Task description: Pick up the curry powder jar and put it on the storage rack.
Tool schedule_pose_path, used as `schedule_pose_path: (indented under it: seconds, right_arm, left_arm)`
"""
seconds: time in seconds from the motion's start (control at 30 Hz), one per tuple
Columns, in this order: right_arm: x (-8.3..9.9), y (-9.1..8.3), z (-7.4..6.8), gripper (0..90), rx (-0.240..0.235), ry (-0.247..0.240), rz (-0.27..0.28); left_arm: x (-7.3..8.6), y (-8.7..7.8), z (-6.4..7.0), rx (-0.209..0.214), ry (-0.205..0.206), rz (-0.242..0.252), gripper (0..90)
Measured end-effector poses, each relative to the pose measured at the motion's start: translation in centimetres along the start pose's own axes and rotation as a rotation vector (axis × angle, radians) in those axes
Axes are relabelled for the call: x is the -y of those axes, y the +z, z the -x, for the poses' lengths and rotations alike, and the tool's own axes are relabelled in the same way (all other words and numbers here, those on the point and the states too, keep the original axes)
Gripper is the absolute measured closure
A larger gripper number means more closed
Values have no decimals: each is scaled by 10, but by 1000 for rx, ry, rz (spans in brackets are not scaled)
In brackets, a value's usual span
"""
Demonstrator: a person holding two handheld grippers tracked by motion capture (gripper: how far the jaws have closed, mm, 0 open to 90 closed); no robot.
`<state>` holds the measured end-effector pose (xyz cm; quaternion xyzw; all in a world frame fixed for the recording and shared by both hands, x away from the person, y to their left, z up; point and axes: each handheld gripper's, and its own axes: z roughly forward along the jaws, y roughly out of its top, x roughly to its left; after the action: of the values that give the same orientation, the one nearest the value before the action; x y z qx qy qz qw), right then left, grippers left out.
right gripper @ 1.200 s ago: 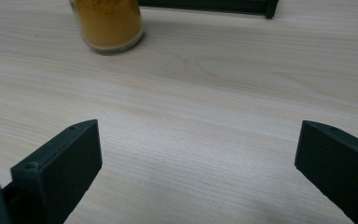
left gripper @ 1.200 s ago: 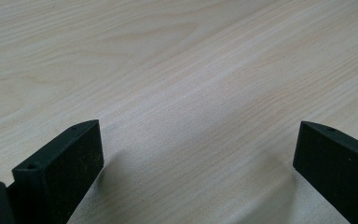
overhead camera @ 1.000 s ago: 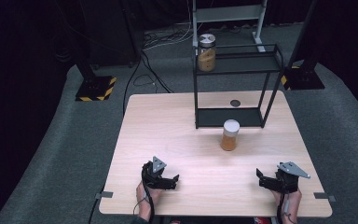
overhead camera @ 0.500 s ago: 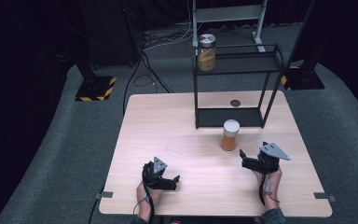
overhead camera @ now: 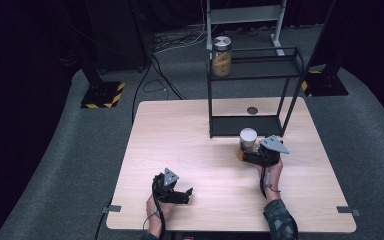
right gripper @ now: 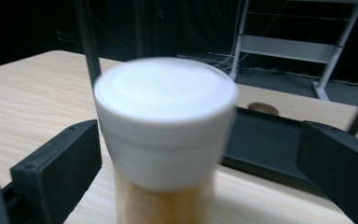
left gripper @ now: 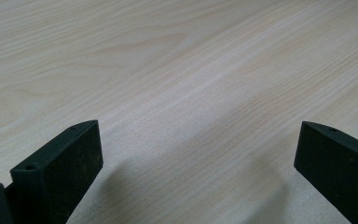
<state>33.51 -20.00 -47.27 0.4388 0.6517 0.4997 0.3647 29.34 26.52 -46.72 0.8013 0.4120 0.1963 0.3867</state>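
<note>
The right gripper (right gripper: 200, 168) has its jaws spread wide around a white-lidded jar (right gripper: 165, 140), not touching. Just behind stands the black shelf rack (overhead camera: 252, 125), bearing a second jar (overhead camera: 222, 56). The left gripper (overhead camera: 182, 195) rests open on the wooden table (overhead camera: 180, 130).

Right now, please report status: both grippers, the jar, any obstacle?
Right gripper open around white-lidded jar. Left gripper open over bare table. Black shelf rack just behind jar.
</note>
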Motion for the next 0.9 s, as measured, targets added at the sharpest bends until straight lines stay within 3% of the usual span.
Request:
schedule_pose_path:
  seconds: [0.27,0.5,0.6,0.67,0.77,0.9]
  right_arm:
    - [0,19,-3,0,-37,-9,22]
    - [-1,30,-7,6,-18,4,14]
    - [3,31,-9,80,-5,9,27]
    - [5,30,-9,205,-3,14,35]
    - [8,27,-10,323,-6,22,59]
    - [10,27,-11,327,4,20,67]
  left_arm:
    - [0,0,0,1,-5,3,4]
    - [-1,1,0,2,-9,-3,7]
    - [-1,0,0,1,-7,-4,7]
    - [-1,0,0,0,-10,-3,8]
    - [-2,1,0,-6,-9,-12,15]
    - [-3,1,0,-7,-10,-15,17]
